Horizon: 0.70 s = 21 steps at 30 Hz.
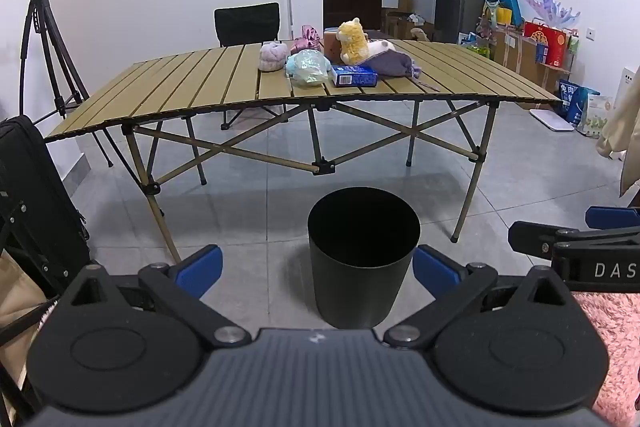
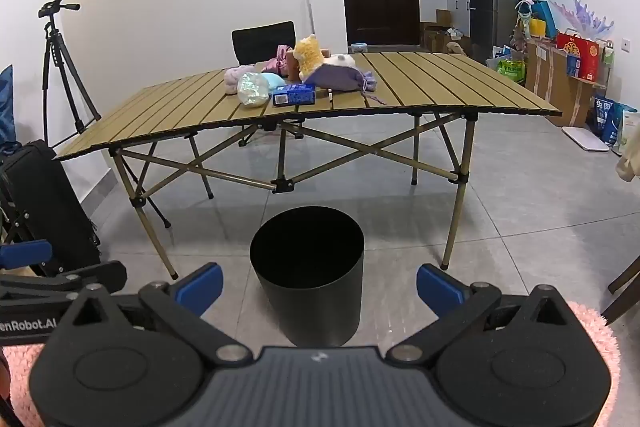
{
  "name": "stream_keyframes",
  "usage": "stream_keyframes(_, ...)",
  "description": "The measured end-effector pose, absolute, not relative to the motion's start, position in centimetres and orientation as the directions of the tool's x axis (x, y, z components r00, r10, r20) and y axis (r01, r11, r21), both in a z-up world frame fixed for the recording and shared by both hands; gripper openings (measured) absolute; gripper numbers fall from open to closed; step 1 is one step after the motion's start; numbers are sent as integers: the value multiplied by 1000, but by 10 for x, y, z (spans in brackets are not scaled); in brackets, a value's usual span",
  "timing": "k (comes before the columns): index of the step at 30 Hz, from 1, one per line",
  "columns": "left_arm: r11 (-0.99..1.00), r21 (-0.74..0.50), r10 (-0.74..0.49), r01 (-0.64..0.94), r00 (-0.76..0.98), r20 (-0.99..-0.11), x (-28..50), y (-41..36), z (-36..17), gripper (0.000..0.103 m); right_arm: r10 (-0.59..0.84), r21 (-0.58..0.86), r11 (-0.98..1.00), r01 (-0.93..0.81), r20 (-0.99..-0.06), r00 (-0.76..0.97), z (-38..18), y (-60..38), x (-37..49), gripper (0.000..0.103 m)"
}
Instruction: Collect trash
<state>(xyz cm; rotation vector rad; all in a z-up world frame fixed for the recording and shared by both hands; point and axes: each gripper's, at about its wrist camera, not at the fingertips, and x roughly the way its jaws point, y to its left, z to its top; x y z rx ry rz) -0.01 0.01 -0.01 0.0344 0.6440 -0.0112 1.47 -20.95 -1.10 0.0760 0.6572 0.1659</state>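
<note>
Two grippers, left [image 1: 318, 269] and right [image 2: 319, 281], jaws fully spread, empty. Bin [image 1: 363, 259] near, on floor. Crumpled wrapper [image 1: 307, 66] and blue box [image 1: 354, 75] far, on table [image 1: 180, 83], touching plush toys [image 1: 353, 41]: risk of grabbing toys.

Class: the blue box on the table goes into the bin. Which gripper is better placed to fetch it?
Marginally the left gripper: the blue box lies nearer straight ahead in its view. Both grippers are open, empty and far off.
</note>
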Motion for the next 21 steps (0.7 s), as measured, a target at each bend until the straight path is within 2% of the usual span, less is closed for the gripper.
stream_keyframes(21, 999, 24, -2, 21, 800, -600, -2, -1, 2, 103, 175, 114, 984, -133, -599, 782, -9, -208, 12, 103)
